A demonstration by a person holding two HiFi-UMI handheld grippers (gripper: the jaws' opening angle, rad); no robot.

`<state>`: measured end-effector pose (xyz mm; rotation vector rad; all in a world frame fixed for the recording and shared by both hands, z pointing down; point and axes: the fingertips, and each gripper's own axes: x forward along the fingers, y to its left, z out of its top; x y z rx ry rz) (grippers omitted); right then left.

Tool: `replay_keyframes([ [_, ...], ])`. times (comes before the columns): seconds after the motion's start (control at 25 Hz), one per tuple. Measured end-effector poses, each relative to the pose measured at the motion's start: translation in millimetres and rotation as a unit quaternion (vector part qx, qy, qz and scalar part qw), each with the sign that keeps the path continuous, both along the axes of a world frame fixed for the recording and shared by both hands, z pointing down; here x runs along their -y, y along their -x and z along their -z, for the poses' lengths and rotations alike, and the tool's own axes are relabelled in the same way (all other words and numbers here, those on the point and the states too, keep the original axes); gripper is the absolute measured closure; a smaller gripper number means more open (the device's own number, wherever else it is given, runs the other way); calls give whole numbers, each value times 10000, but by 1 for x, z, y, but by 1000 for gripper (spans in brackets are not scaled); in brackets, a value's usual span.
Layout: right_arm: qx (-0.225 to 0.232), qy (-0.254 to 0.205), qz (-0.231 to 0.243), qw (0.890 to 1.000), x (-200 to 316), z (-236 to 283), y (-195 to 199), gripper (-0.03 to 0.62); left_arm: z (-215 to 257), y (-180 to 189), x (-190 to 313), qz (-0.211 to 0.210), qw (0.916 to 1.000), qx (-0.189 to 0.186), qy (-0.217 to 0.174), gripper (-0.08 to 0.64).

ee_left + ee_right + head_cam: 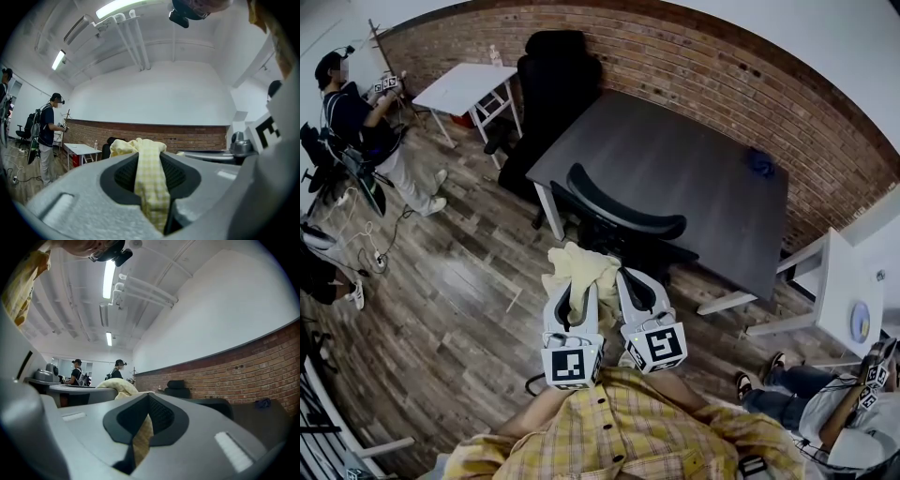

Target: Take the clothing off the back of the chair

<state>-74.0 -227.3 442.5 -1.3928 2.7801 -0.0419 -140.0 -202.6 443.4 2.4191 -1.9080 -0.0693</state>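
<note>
A pale yellow checked garment [584, 269] is bunched between my two grippers, just in front of the black office chair [623, 218]. My left gripper [577, 287] is shut on the garment [149, 178], and the cloth runs up between its jaws. To its right, my right gripper [623, 280] is also shut on a fold of the garment [142, 439]. In the head view the chair's curved backrest looks bare, and the cloth sits just on my side of it.
A dark table [675, 183] stands behind the chair against a brick wall [694, 66]. Another black chair [555, 80] and a white side table [469, 84] are at the back left. A person [366, 127] stands far left; another sits at the lower right [825, 403] by a white table [853, 291].
</note>
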Motion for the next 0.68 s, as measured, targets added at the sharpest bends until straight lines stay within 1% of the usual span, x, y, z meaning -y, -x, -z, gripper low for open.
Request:
replay_keyframes([
  [0.68,32,1,-110,9999,1,1,-7,586,0,-9,5,-120,9999,18,5,451],
])
